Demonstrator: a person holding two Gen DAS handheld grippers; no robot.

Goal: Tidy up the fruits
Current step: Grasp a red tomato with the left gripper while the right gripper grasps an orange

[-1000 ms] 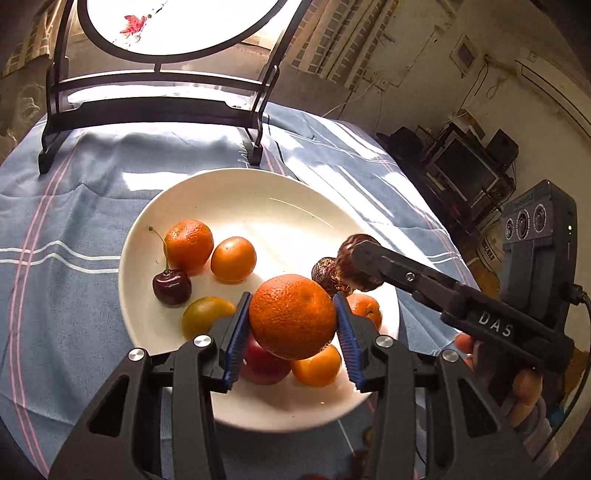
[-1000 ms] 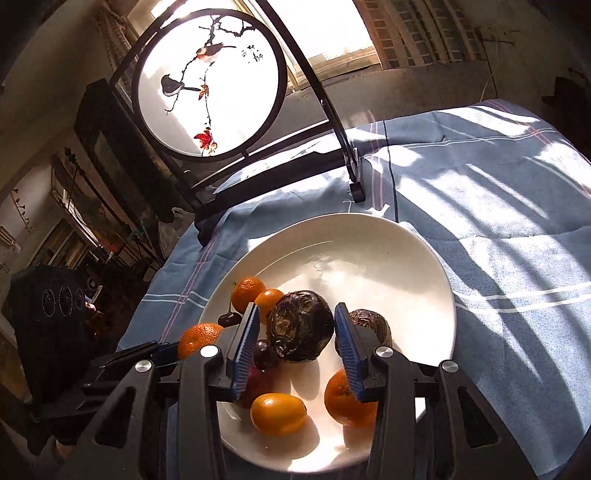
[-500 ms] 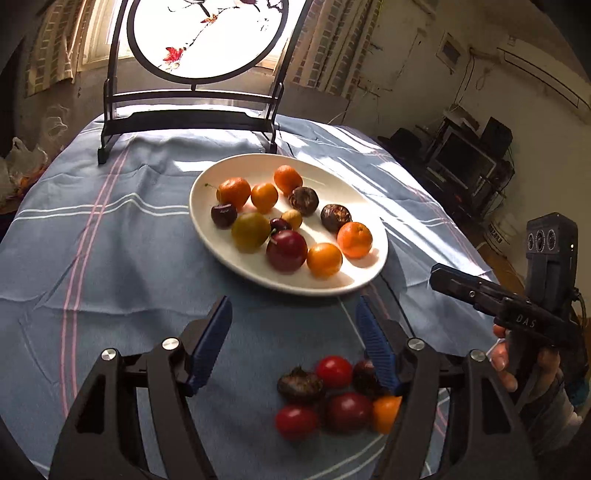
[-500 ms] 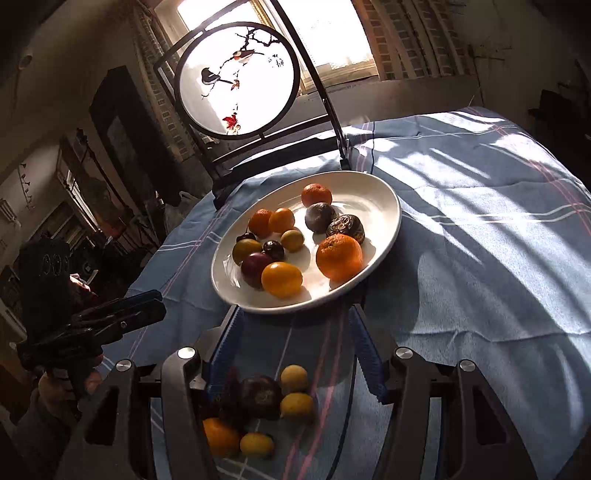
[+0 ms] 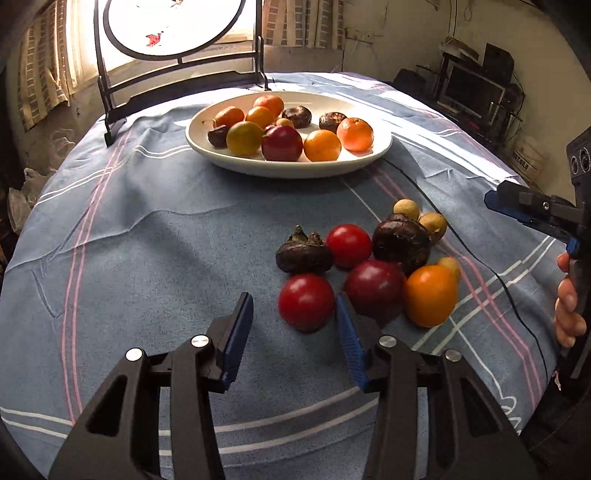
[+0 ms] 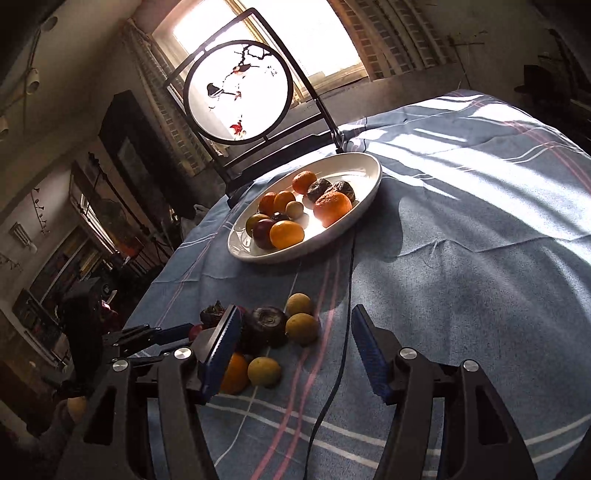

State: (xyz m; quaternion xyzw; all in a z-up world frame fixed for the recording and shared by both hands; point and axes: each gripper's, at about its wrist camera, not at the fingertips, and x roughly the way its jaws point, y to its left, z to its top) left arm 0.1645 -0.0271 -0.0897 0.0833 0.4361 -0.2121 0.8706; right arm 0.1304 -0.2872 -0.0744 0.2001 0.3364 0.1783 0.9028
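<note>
A white plate (image 5: 288, 170) (image 6: 258, 254) at the back of the blue cloth holds oranges, dark fruits and a plum. Nearer lies a loose pile: a red tomato (image 5: 306, 306), a second tomato (image 5: 349, 245), a dark red plum (image 5: 375, 290), an orange kumquat (image 5: 430, 295) and a dark round fruit (image 5: 400, 243) (image 6: 266, 326). My left gripper (image 5: 293, 325) is closing around the near tomato, its pads not touching it. My right gripper (image 6: 295, 332) (image 5: 532, 214) is opening over the dark fruit and a yellow-green longan (image 6: 301, 328), gripping nothing.
A round painted screen on a black stand (image 5: 166, 29) (image 6: 236, 88) rises behind the plate. A thin black cable (image 6: 332, 369) runs across the cloth past the pile. A person's hand (image 5: 569, 306) holds the right gripper at the table's right edge.
A second ago my left gripper held an orange and my right a dark fruit over the plate. Both fruits now lie there; the grippers have drawn back to the pile. The left jaws have narrowed.
</note>
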